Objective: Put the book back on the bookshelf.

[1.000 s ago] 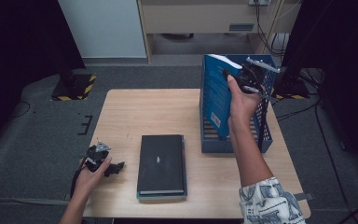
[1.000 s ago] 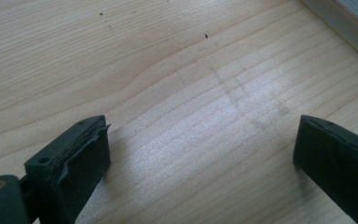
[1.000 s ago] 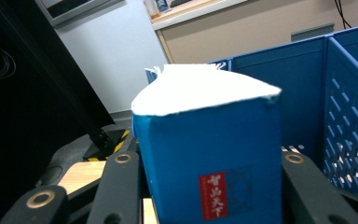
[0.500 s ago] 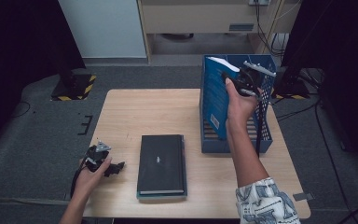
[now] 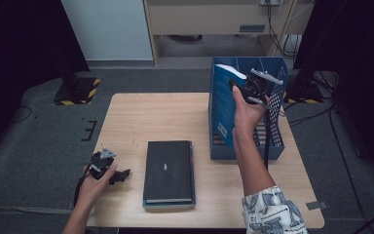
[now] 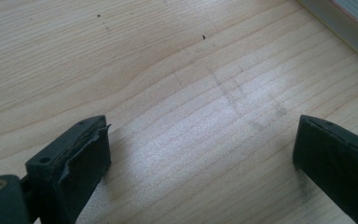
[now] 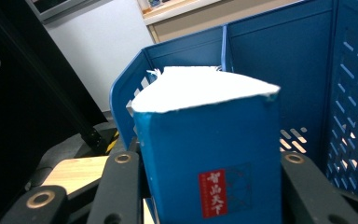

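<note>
Clamping a thick blue softcover book (image 7: 207, 163) between its jaws, the right gripper (image 5: 251, 90) holds it upright inside the blue perforated plastic file rack (image 5: 274, 141). The left gripper (image 6: 200, 154) rests wide open over the pale wooden table (image 5: 136, 117), gripping nothing.

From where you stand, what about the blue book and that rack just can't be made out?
- Blue book: lower half cut off by the right gripper view's bottom edge; in the high view, the hand covers its spine.
- Red label: characters too small to read.
- Blue rack: its floor under the book is hidden by the book, so whether the book rests there is unclear.
- Right gripper: pads hidden behind the book's covers.
</note>
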{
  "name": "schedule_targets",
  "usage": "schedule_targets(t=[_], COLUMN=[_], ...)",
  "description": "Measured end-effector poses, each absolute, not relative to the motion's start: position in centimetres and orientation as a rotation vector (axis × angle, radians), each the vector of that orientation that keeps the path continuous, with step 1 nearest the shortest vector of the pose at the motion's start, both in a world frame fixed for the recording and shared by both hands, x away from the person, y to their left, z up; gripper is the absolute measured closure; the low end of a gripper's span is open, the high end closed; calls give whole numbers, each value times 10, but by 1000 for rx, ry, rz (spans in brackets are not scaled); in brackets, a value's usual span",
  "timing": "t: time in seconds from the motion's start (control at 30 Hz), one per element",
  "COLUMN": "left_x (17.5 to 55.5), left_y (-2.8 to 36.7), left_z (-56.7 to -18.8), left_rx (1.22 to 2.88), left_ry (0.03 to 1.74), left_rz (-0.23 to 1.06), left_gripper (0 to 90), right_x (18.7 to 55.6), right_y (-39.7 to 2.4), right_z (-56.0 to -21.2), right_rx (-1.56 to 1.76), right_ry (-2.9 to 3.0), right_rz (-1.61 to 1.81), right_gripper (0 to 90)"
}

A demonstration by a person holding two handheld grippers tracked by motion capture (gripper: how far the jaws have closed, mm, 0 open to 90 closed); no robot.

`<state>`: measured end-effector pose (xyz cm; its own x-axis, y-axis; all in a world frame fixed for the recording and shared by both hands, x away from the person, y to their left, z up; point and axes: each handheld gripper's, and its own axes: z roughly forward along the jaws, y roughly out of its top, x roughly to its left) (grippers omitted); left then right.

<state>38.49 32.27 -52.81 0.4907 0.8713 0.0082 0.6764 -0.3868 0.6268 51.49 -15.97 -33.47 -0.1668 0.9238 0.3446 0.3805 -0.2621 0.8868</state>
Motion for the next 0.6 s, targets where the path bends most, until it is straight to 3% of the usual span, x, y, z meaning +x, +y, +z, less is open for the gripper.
schedule_targets(t=[0.6], left_x=[385], left_y=[322], left_z=[-528], left_rx=[2175], left_ry=[1271], left_rz=[455], left_gripper=[34], right_x=[514], right_y=[-159], right_z=[-333], right_rx=[1605], right_ry=[1515], right_rz=[1411], right_gripper=[596])
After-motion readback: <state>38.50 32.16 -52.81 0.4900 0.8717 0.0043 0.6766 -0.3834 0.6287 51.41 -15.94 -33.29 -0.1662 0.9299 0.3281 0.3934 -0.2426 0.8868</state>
